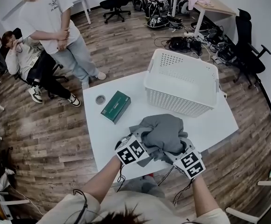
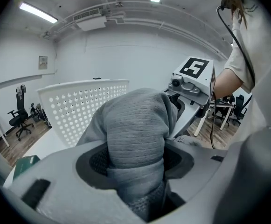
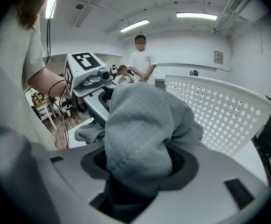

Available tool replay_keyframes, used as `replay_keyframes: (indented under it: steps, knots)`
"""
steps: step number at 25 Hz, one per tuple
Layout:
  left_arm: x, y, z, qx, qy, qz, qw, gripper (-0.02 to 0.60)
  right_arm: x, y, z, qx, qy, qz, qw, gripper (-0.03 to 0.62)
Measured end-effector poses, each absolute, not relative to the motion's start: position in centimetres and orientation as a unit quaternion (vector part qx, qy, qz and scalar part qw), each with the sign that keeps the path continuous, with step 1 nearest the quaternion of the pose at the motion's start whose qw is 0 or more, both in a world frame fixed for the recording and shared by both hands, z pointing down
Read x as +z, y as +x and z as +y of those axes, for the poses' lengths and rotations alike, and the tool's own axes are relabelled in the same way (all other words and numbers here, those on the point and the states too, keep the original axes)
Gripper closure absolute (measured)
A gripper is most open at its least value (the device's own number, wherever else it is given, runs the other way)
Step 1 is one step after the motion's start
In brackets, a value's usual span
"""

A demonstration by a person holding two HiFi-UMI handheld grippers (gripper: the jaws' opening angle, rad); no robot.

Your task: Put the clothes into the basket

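Clothes = one grey garment [image 1: 163, 133], bunched in a lump over the near edge of the white tabletop [image 1: 210, 125]. We hold it from both sides. Left hand-held gripper [image 2: 135, 171] is clenched on a thick fold of the ribbed grey knit; cloth fills the gap btw. its jaws & bulges up over them. Right hand-held gripper [image 3: 137, 171] is clamped on another wad of the same garment, fabric spilling over its jaws w/ a stitched hem showing. In the head view the two marker cubes sit close together, left & right of the lump, w/ most of the cloth piled above & btw. them. Whether the lower folds touch the tabletop we can't tell.

White perforated basket [image 1: 177, 105] stands on the far right part of the tabletop, beyond the garment & apart from it; the garment is outside it. Both gripper views show the basket's holed wall just past the cloth. Green box [image 1: 115, 107] lies flat on the tabletop left of the basket, w/ a small tape roll [image 1: 100, 99] just beside its far left corner.

Beyond the tabletop, on the wood floor [image 1: 126, 45], one person [image 1: 51, 13] in a white tee stands w/ hands clasped; a second person [image 1: 25, 55] sits nearby. Further back: a desk [image 1: 210, 4], black office chairs [image 1: 114, 3] & a heap of bags and cables [image 1: 182, 43].
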State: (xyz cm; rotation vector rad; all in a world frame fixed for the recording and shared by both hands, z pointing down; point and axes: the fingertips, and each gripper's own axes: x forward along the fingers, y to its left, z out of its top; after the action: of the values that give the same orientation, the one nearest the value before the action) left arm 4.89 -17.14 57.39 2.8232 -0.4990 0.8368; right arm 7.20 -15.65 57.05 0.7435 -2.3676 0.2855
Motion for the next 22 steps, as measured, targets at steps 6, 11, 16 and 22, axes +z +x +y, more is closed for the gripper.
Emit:
replay_keyframes:
  steps: [6, 11, 16, 22]
  knots:
    - [53.9, 5.3, -17.1, 0.264, 0.946, -0.182, 0.048, 0.328, 53.8, 7.7, -15.6, 0.076, 0.292, -0.902, 0.309, 0.347]
    - [50.5, 5.6, -17.4, 0.249, 0.949, -0.191, 0.024, 0.328, 50.4, 8.0, -15.9, 0.049, 0.3, -0.904, 0.299, 0.347]
    - [47.9, 5.9, -17.8, 0.246, 0.948, -0.202, 0.0, 0.328, 47.8, 8.3, -16.3, 0.027, 0.307, -0.905, 0.294, 0.347]
    - [44.5, 6.3, -18.5, 0.232, 0.949, -0.21, -0.03, 0.328, 44.5, 8.7, -17.1, -0.003, 0.318, -0.903, 0.287, 0.347]
